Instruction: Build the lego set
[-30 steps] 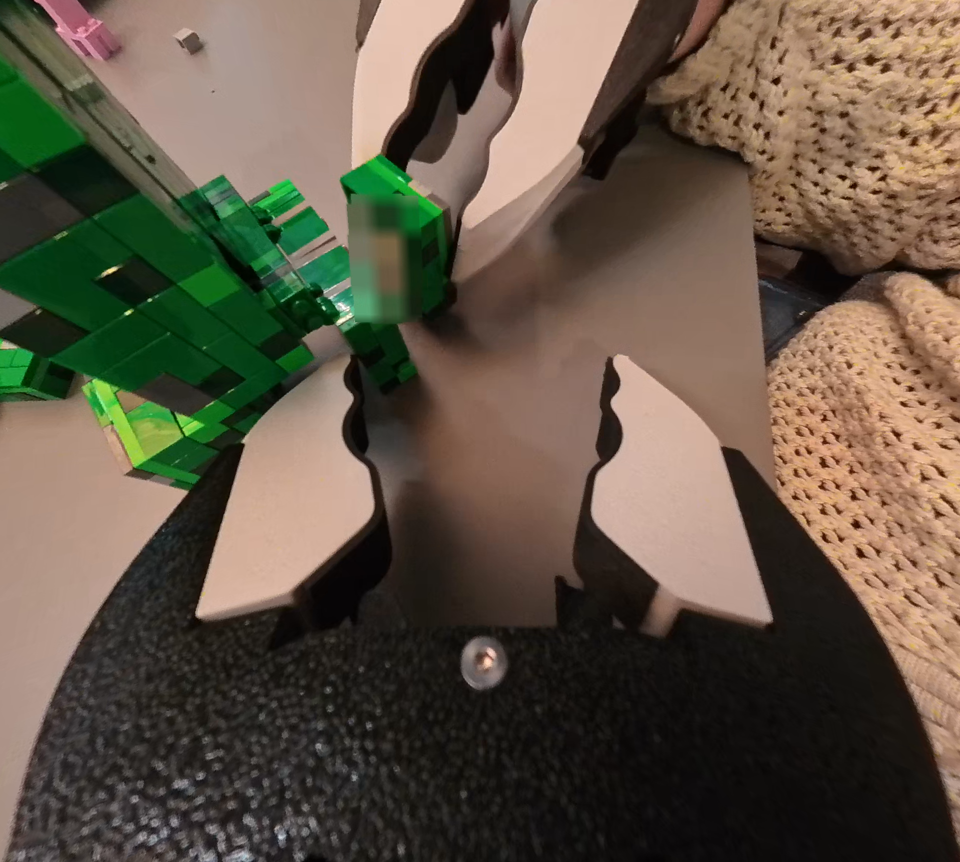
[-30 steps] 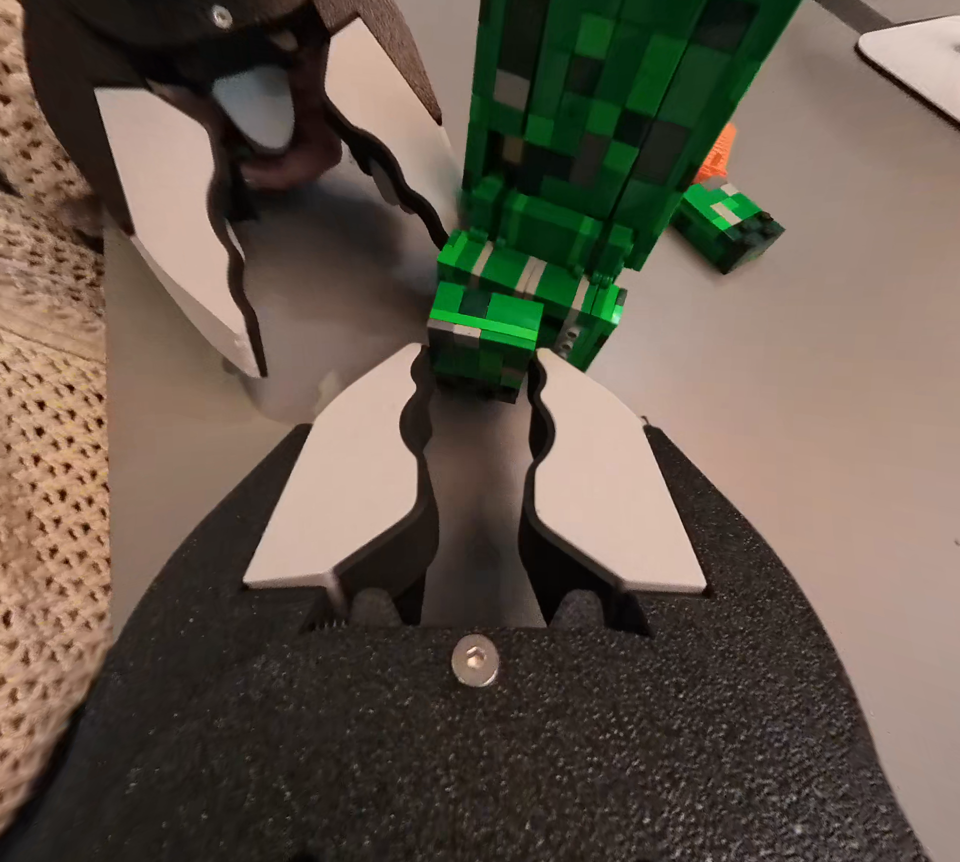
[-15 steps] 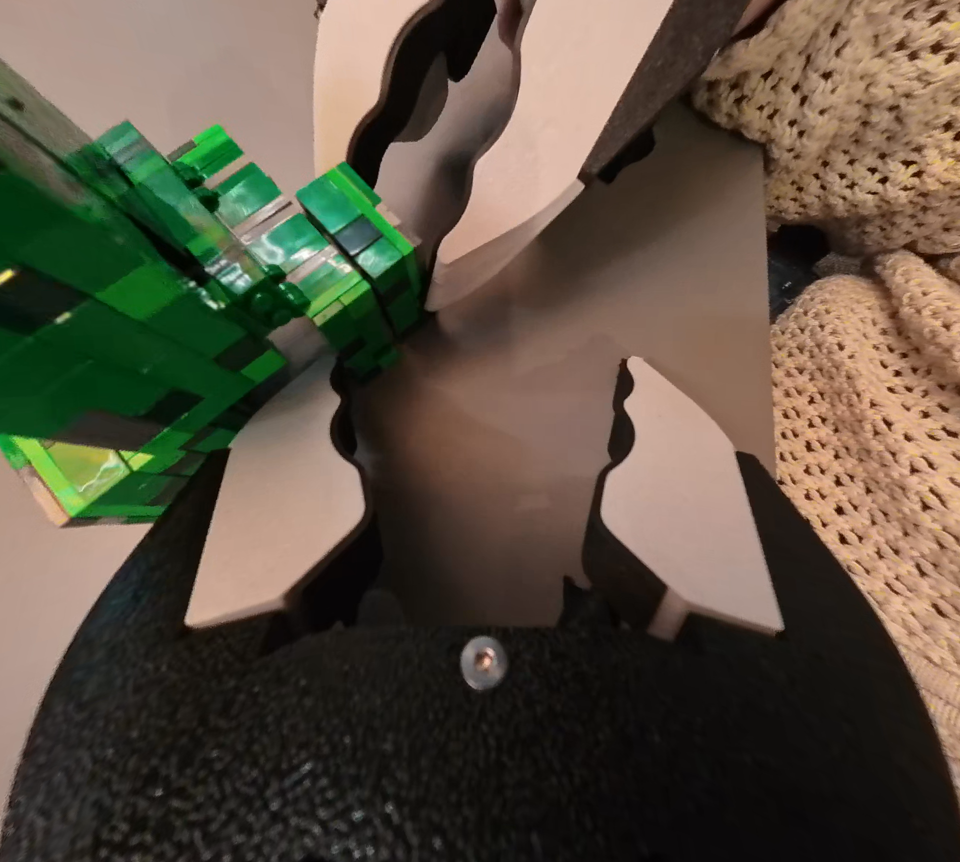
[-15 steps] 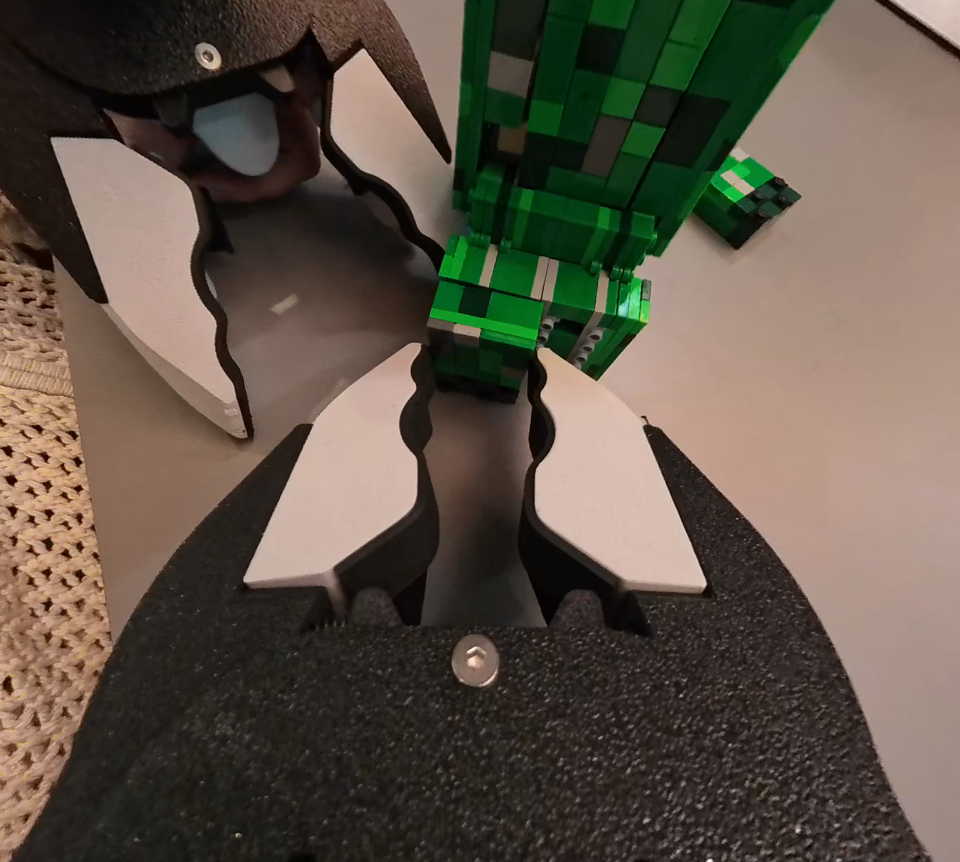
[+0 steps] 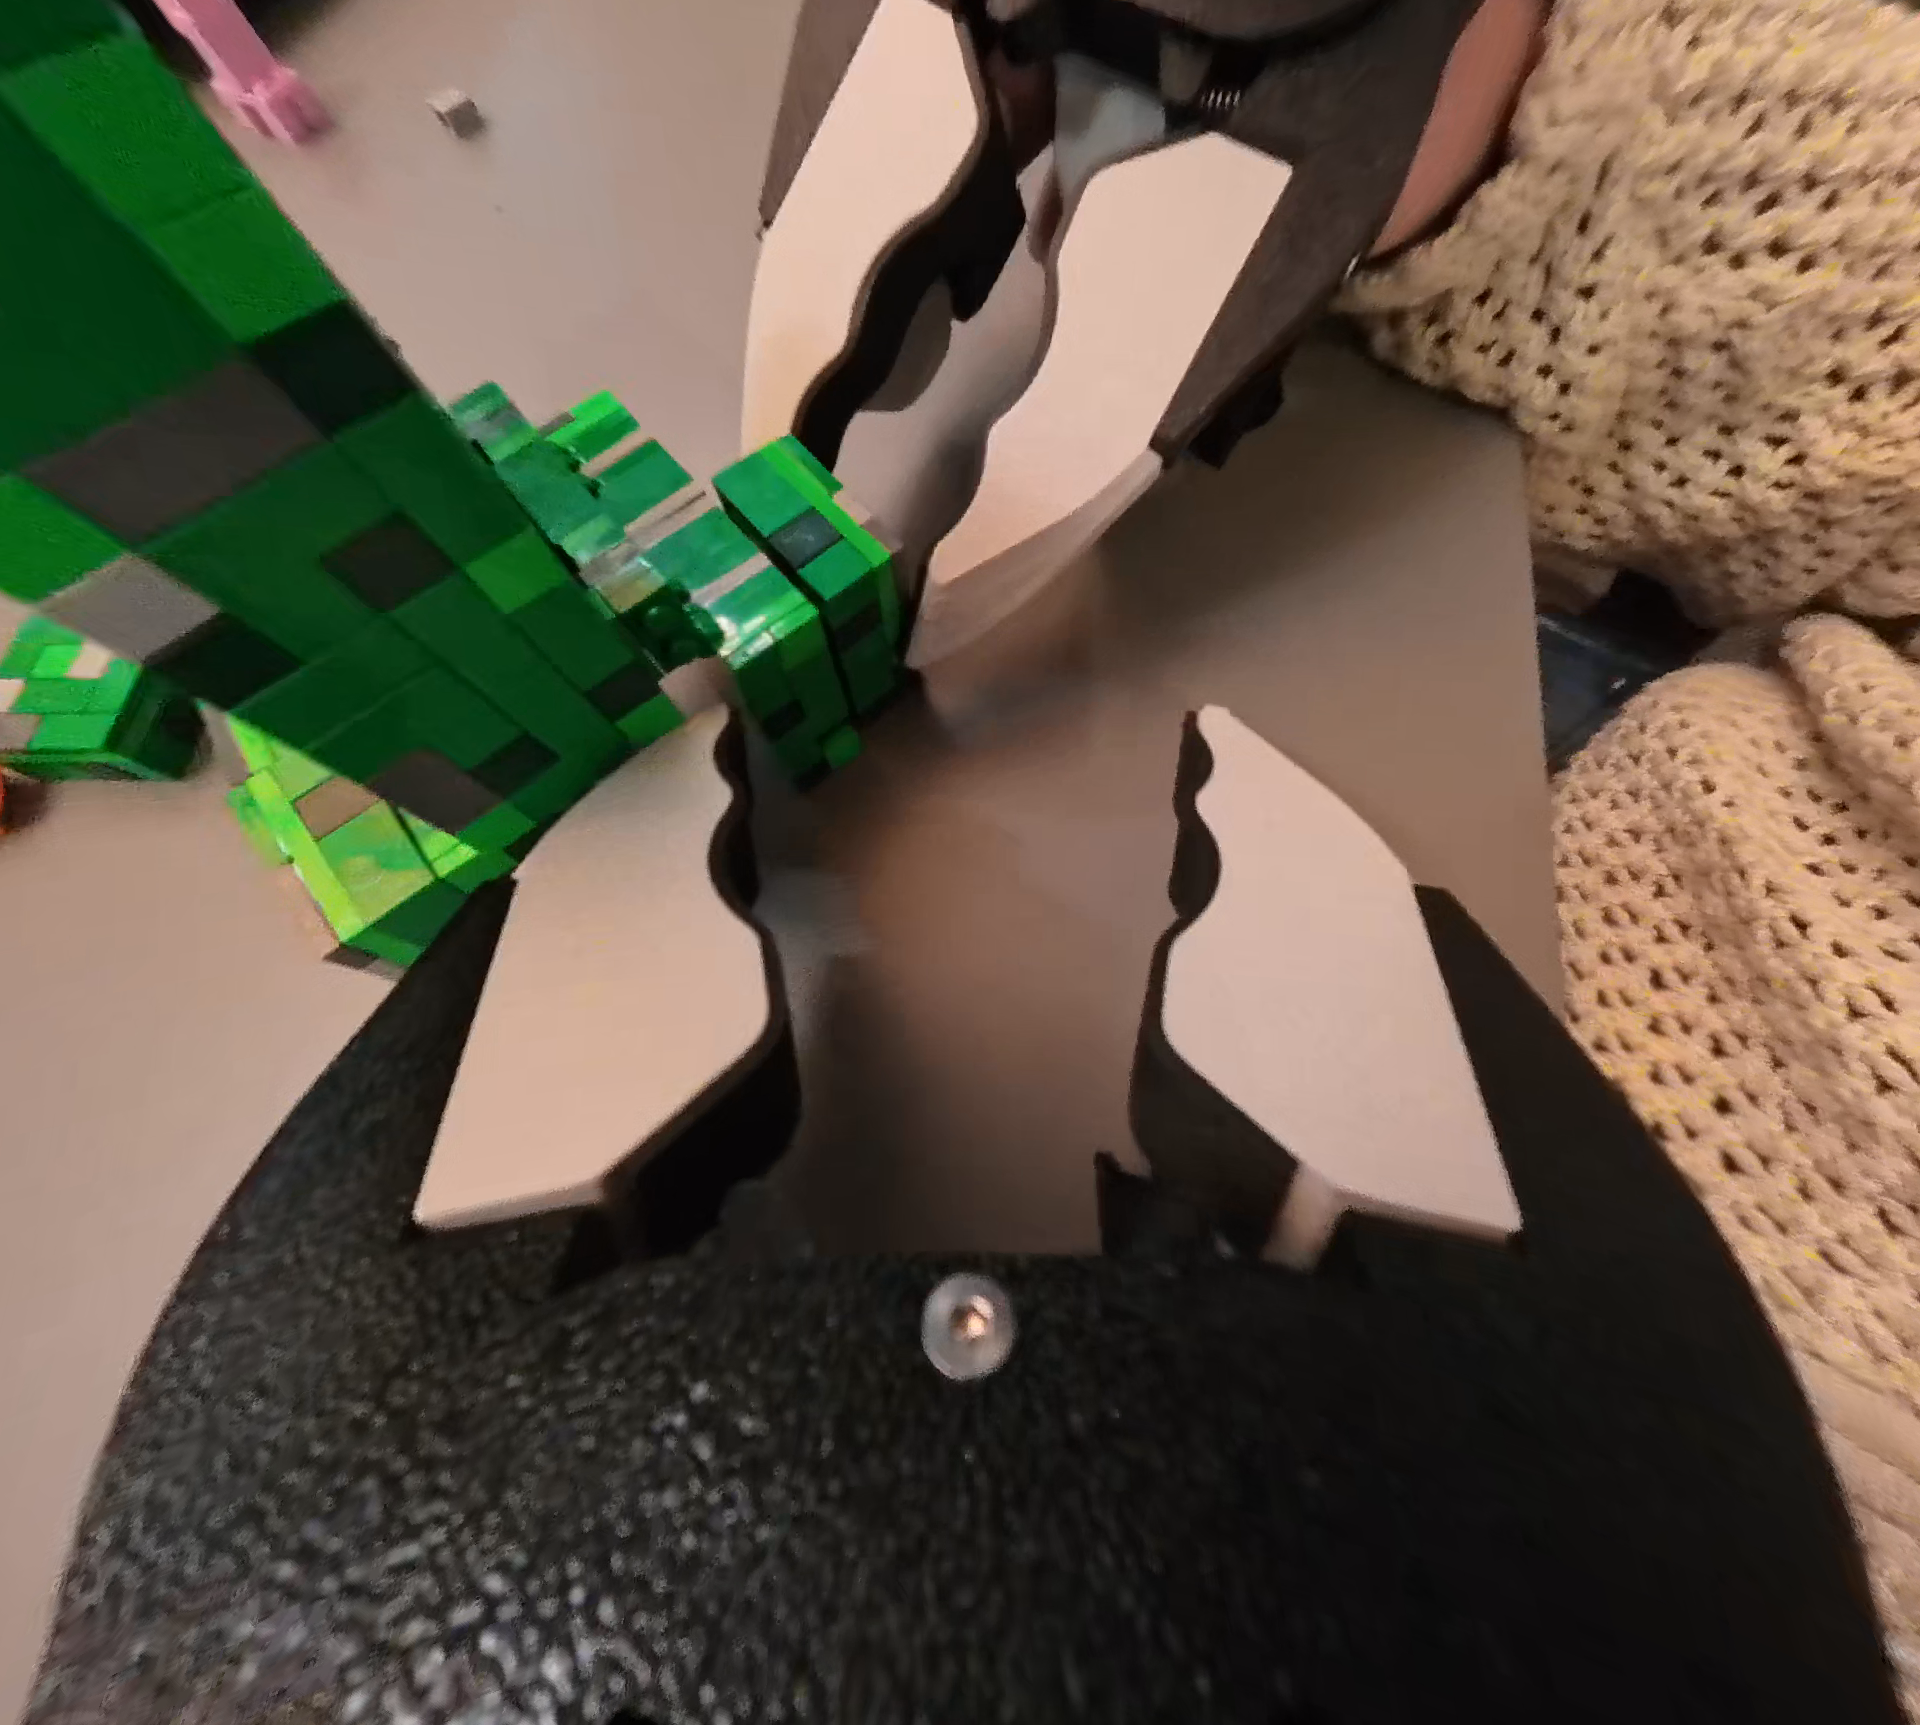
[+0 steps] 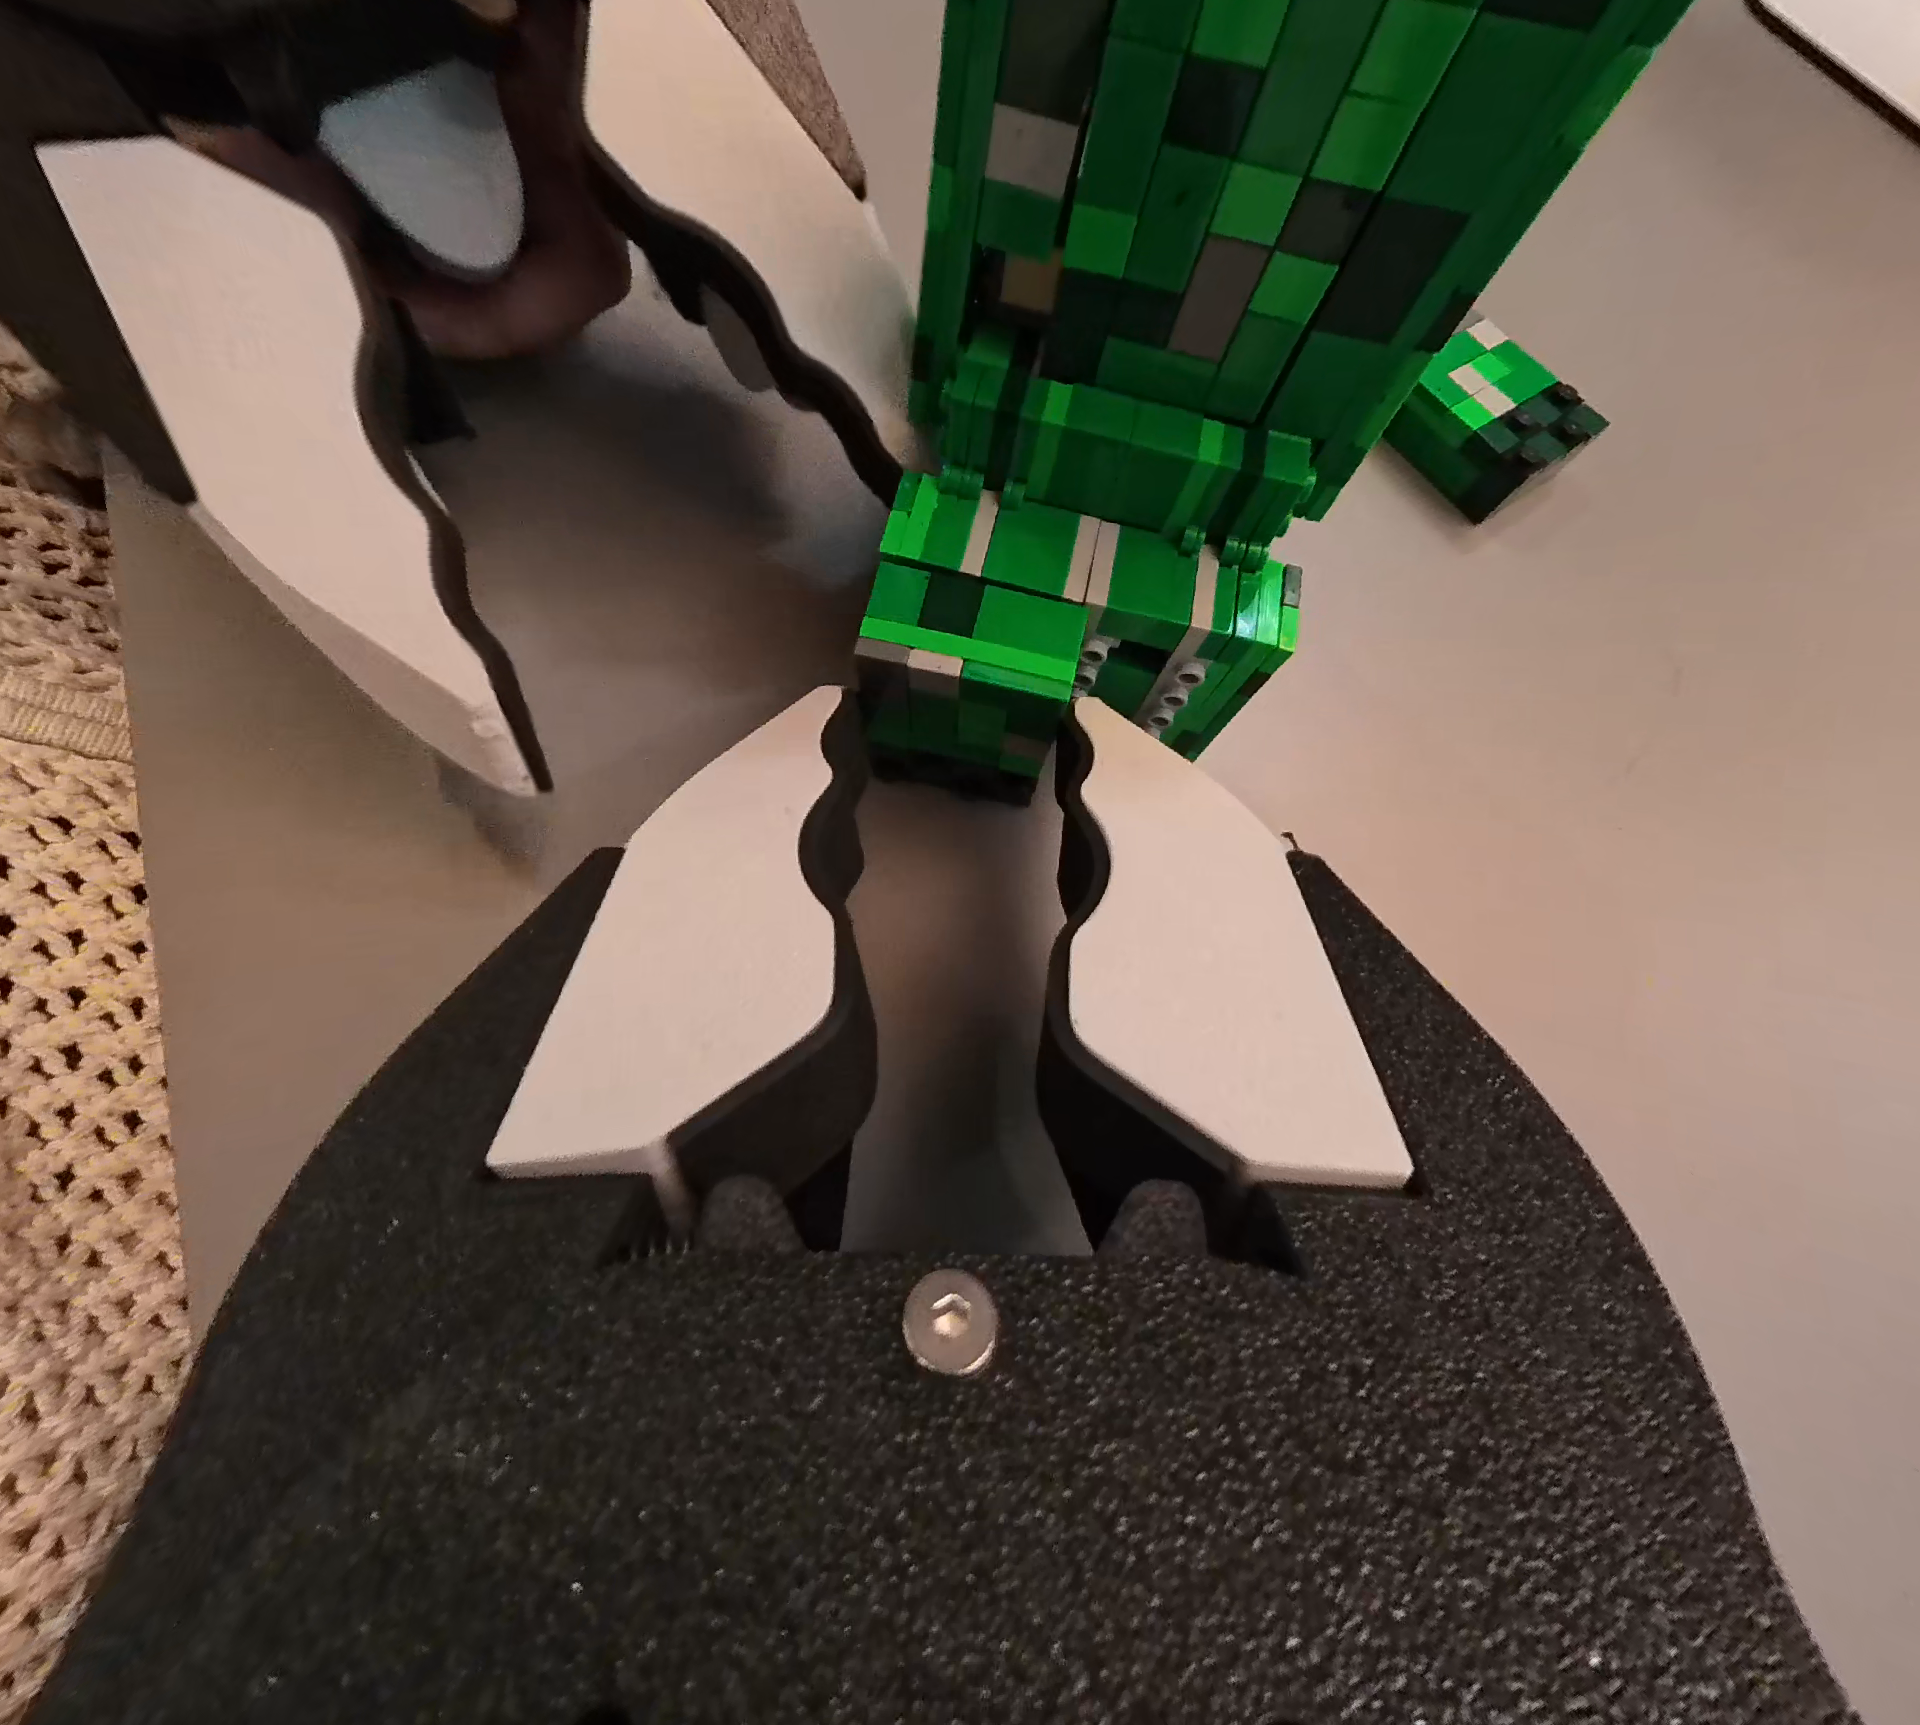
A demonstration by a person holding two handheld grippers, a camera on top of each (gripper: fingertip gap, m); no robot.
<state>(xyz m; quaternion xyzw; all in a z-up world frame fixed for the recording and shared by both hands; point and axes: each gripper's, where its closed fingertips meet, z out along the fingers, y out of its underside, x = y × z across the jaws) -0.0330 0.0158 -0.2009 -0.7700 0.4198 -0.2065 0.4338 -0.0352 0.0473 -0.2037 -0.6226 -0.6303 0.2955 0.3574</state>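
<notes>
A tall green pixel-patterned lego figure [image 6: 1247,117] stands on the grey table and also shows in the left wrist view [image 5: 260,480]. My right gripper [image 6: 958,719] is shut on a green foot block [image 6: 966,626] held against the figure's base next to another foot [image 6: 1195,626]. In the left wrist view the same foot block [image 5: 821,605] sits between the right gripper's fingers [image 5: 831,221]. My left gripper [image 5: 961,740] is open and empty. One of its fingertips [image 5: 727,740] is right beside the foot block. It also shows in the right wrist view [image 6: 712,626].
A loose green foot block [image 6: 1496,428] lies on the table behind the figure. A small pink lego figure [image 5: 239,54] and a tiny grey piece [image 5: 454,109] lie farther off. Cream knit sleeves [image 5: 1662,325] are close on the table edge side. A white board corner [image 6: 1849,13] lies at the far right. About 20 cm separates my right fingertips from the tiny grey piece [image 5: 454,109].
The right gripper has brought the foot block up against the figure's base and kept hold. The left gripper stayed open and moved closer to the figure's base.
</notes>
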